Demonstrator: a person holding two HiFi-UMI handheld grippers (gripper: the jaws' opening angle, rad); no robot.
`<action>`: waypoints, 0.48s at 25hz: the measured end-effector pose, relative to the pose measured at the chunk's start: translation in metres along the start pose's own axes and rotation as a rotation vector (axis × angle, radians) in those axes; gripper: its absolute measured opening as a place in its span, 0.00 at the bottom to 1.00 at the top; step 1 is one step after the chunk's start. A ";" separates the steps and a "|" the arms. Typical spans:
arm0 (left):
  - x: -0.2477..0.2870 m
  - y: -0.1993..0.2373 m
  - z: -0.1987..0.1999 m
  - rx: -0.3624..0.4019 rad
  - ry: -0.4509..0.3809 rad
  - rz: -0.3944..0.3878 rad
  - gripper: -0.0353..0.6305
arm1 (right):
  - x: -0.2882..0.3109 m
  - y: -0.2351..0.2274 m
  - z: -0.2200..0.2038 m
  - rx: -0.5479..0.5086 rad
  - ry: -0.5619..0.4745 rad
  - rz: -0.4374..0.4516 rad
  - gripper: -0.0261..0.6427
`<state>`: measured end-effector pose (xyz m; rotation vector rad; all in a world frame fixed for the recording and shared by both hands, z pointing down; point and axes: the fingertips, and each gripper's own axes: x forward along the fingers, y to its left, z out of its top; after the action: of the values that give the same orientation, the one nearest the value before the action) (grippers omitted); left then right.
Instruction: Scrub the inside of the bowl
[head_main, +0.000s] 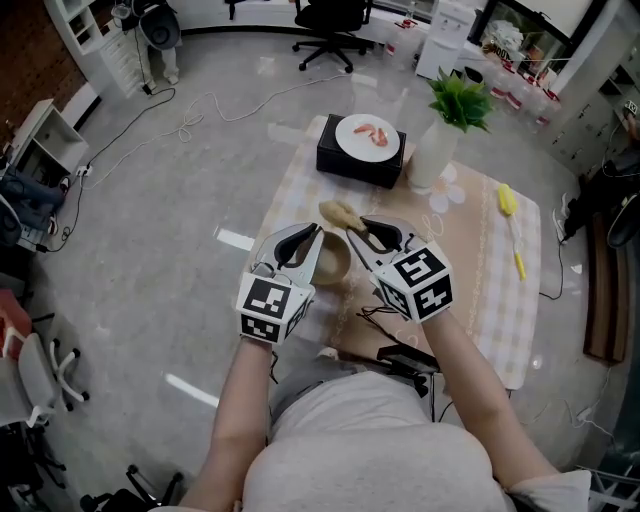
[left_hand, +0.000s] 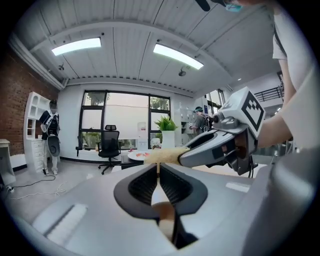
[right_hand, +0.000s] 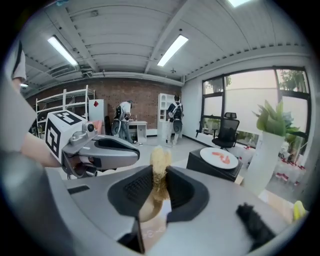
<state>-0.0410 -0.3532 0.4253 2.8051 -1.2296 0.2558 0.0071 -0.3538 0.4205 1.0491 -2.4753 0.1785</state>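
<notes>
A plate (head_main: 368, 136) on a box (head_main: 355, 166) and a vase (head_main: 432, 156) stand beyond. The left gripper (head_main: 316, 234) pinches the bowl's (head_main: 333, 263) rim; the right gripper (head_main: 353, 229) clamps a scrubber (head_main: 339, 212) just beside it.

Bright, even indoor light. Sources: ceiling light strips (left_hand: 77, 46) overhead and daylight through large windows (left_hand: 120, 120). The floor (head_main: 180, 200) carries pale reflected streaks; shadows are faint. Both gripper views bend heavily toward dark, rounded corners. Close range is soft: bowl (left_hand: 166, 214) and sponge (right_hand: 159, 165) blurred. Head view sharp, mildly curved at the edges.
</notes>
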 end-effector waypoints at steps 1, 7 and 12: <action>-0.001 0.001 0.004 -0.007 -0.015 0.009 0.07 | -0.001 0.000 0.002 -0.001 -0.018 -0.011 0.17; -0.004 0.001 0.020 0.007 -0.072 0.034 0.07 | -0.006 0.000 0.011 0.011 -0.102 -0.080 0.17; -0.005 0.006 0.032 -0.004 -0.109 0.078 0.07 | -0.011 -0.002 0.022 0.007 -0.175 -0.135 0.17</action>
<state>-0.0450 -0.3579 0.3925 2.8049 -1.3615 0.1050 0.0080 -0.3545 0.3963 1.2791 -2.5467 0.0548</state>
